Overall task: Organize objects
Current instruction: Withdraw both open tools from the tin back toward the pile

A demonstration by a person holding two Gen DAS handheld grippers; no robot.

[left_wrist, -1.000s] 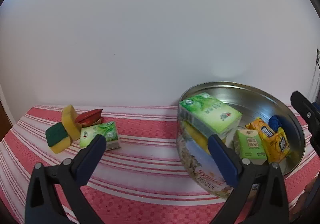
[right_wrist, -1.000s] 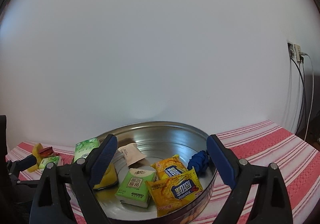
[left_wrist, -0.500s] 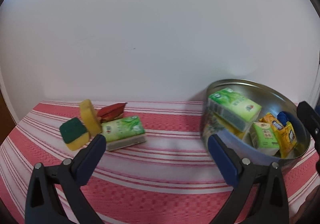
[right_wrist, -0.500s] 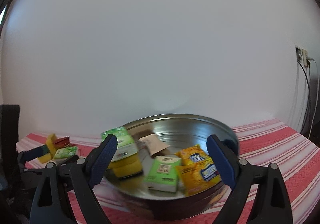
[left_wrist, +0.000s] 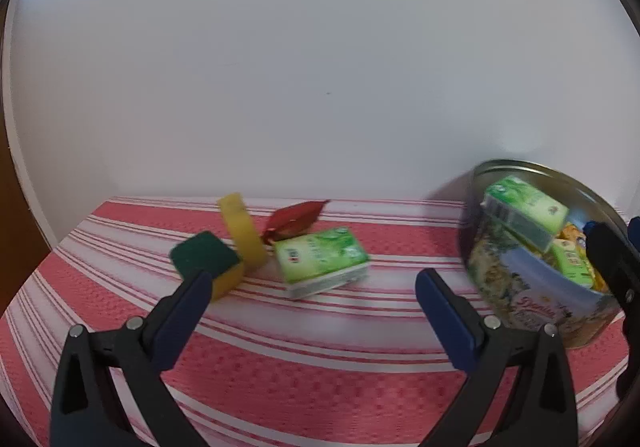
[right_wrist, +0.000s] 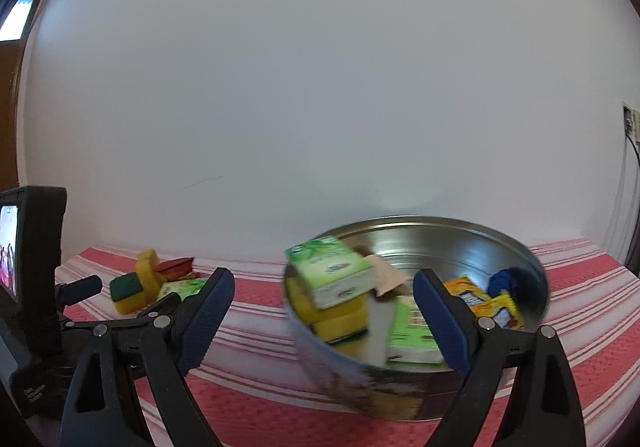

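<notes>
A round metal tin (right_wrist: 440, 243) on the red striped cloth holds a green box (right_wrist: 332, 275), yellow sponges (right_wrist: 340, 321), a green pack (right_wrist: 412, 335), yellow snack packets (right_wrist: 490, 303) and a blue item (right_wrist: 506, 281). My right gripper (right_wrist: 322, 287) stands open just in front of the tin, nothing between its fingers. On the cloth to the left lie a green tissue pack (left_wrist: 324, 261), a green-topped sponge (left_wrist: 208, 261), an upright yellow sponge (left_wrist: 242, 235) and a red packet (left_wrist: 294, 219). My left gripper (left_wrist: 314, 299) is open and empty, short of the tissue pack. The tin (left_wrist: 520, 303) is at its right.
A white wall runs right behind the table. The cloth (left_wrist: 320, 379) ends at the left beside a brown wooden edge. The left gripper's body and camera screen (right_wrist: 32, 267) fill the left side of the right wrist view. A wall socket with cables (right_wrist: 630, 127) is at far right.
Both views have swung to the left: the tin slid toward the right of each picture, and the sponges and tissue pack moved to the middle of the left wrist view. Both grippers stayed open.
</notes>
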